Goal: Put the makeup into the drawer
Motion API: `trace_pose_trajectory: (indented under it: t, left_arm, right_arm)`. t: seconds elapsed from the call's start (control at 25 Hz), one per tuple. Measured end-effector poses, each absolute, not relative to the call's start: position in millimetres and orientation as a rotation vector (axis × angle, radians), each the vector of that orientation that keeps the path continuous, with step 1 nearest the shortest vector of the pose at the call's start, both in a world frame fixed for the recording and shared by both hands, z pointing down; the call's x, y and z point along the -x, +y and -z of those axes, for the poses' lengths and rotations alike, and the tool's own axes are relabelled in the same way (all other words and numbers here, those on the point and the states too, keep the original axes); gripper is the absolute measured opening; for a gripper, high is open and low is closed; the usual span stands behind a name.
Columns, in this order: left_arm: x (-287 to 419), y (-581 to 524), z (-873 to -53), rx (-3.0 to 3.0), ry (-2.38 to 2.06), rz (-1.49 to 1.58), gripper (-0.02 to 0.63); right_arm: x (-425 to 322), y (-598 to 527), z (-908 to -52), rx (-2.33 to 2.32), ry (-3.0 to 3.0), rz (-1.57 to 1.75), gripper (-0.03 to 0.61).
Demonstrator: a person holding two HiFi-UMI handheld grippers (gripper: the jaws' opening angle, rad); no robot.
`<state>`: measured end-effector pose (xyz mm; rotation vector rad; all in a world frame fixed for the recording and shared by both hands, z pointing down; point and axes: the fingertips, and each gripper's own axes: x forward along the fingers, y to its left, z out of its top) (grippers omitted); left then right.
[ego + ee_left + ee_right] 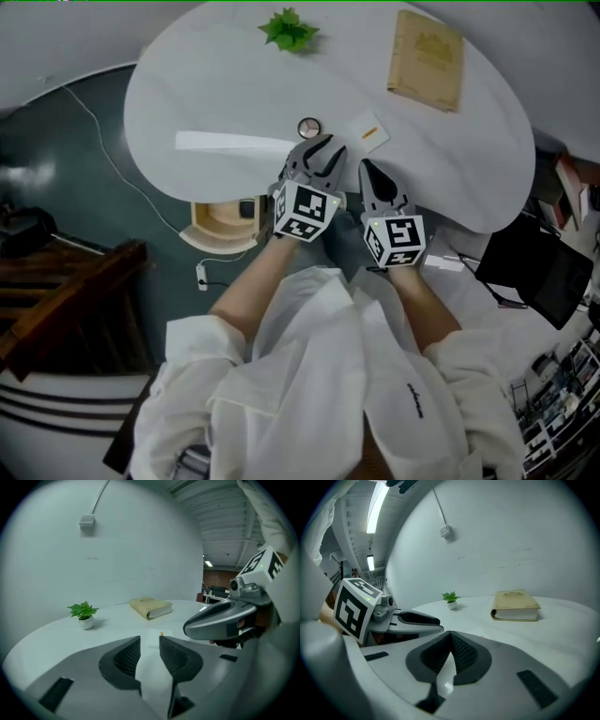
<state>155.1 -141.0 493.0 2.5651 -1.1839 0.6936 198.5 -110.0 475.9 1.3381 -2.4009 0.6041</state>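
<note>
In the head view we see a smooth white rounded table over a dark teal floor, bearing a green plant, a tan book whose cover print we cannot read, and the round makeup compact — lying on the tabletop toward its near edge, with the pale wood-coloured drawer open below that edge. In the left gripper view, the left gripper holds its ribbed dark pads parted, only bare table between them, a plain white wall behind. In the right gripper view, the right gripper has its tips pressed together on nothing.
</note>
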Motion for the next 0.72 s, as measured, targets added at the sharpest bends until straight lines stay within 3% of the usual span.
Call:
trace_pose_trajectory:
  t: [0.24,0.72]
  left_arm:
    - [-205,-141,-518,-2.649,-0.936,-0.817,0.321]
    - [-238,-164,-562,-2.532,-0.839,-1.048,0.382]
  right_arm:
    - [-235,-112,-483,-1.404,-2.361,-0.624,0.017]
    - [-275,-105,-495,-1.461,-2.32,-0.671,0.017]
